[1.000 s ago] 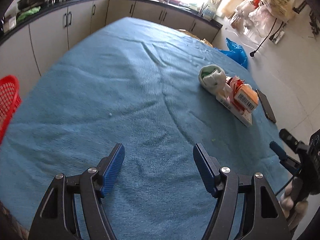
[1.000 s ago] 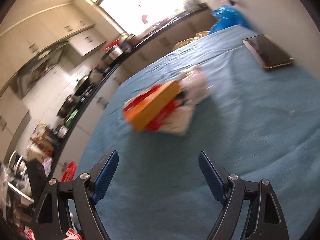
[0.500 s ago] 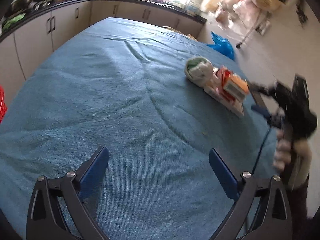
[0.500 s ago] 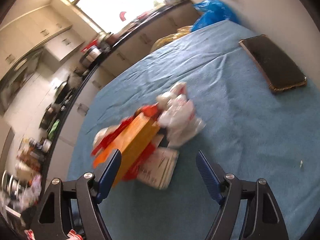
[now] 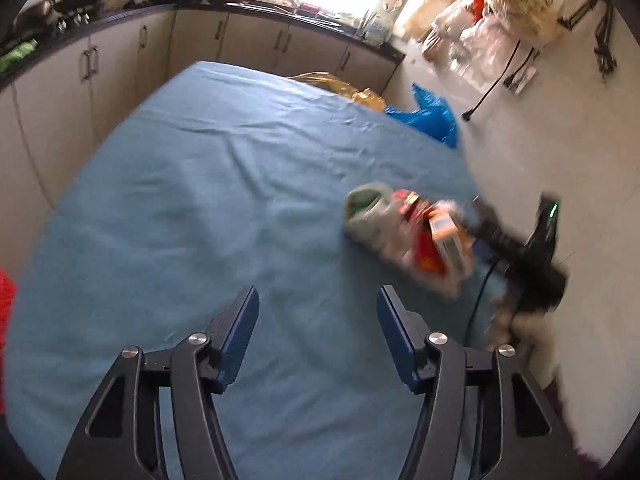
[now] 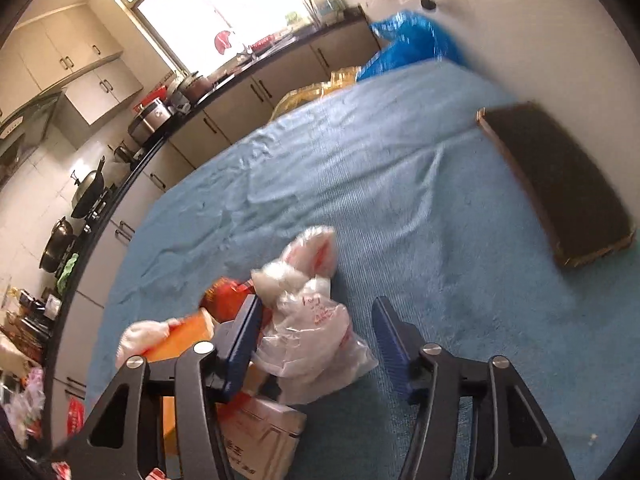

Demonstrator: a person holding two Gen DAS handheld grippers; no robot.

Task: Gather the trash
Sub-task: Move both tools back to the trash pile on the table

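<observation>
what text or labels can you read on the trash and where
None can be read for sure.
Red print on the plastic bag: too blurred to read.
Dark print on the white box: characters too small and cut off.
White label on the orange box: blurred, no words legible.
Phone: no text shows.

Trash pile blurred; red basket edge-cropped.

Cream cabinets, bright window, pale tiled floor.
</observation>
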